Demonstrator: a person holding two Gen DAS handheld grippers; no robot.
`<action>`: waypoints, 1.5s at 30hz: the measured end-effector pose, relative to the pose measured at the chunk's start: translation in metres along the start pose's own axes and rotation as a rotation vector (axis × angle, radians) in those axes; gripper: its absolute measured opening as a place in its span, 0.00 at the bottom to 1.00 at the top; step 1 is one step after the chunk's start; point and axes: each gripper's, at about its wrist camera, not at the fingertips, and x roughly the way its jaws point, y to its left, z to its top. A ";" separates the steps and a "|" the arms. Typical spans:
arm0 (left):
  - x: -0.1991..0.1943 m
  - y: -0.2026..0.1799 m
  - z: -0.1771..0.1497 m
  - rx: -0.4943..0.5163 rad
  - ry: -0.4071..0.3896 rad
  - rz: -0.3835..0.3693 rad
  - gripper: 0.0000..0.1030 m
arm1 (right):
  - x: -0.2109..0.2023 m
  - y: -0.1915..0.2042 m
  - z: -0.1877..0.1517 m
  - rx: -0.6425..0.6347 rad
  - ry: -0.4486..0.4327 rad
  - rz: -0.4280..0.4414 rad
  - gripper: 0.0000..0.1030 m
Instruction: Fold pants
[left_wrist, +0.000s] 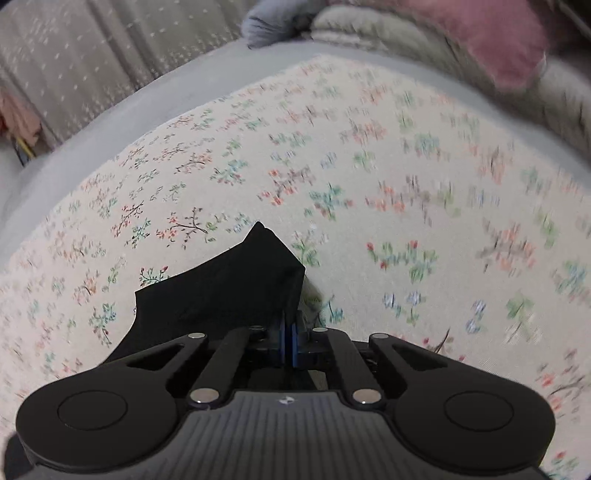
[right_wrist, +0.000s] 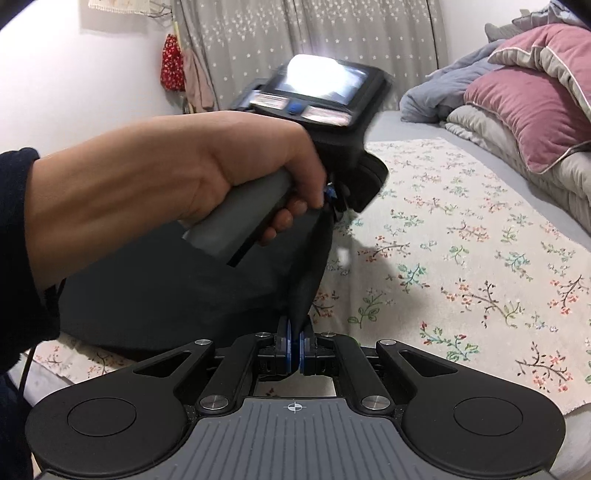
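The black pants (right_wrist: 166, 295) hang and lie over the flowered cloth (right_wrist: 461, 240) on the bed. My right gripper (right_wrist: 295, 343) is shut on an edge of the pants, which rises from its blue pads toward my left gripper (right_wrist: 330, 195). The left gripper, held in a bare hand above, also pinches that stretched edge. In the left wrist view my left gripper (left_wrist: 288, 343) is shut on a black corner of the pants (left_wrist: 229, 291), lifted above the flowered cloth (left_wrist: 369, 166). The hand hides most of the pants in the right wrist view.
A pink pillow (right_wrist: 528, 110) and grey bedding (right_wrist: 443, 96) are piled at the bed's far right. Grey starred curtains (right_wrist: 332, 33) hang behind. A red bag (right_wrist: 171, 66) hangs on the white wall at left. The grey sheet (left_wrist: 92, 147) borders the cloth.
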 end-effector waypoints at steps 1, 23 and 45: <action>-0.004 0.007 0.000 -0.024 -0.013 -0.026 0.14 | -0.001 0.002 0.000 -0.010 -0.008 -0.005 0.04; -0.108 0.255 -0.079 -0.436 -0.269 -0.340 0.13 | -0.014 0.190 0.027 -0.444 -0.323 0.020 0.03; -0.067 0.393 -0.205 -0.636 -0.192 -0.301 0.13 | 0.059 0.354 -0.026 -0.634 -0.126 0.209 0.03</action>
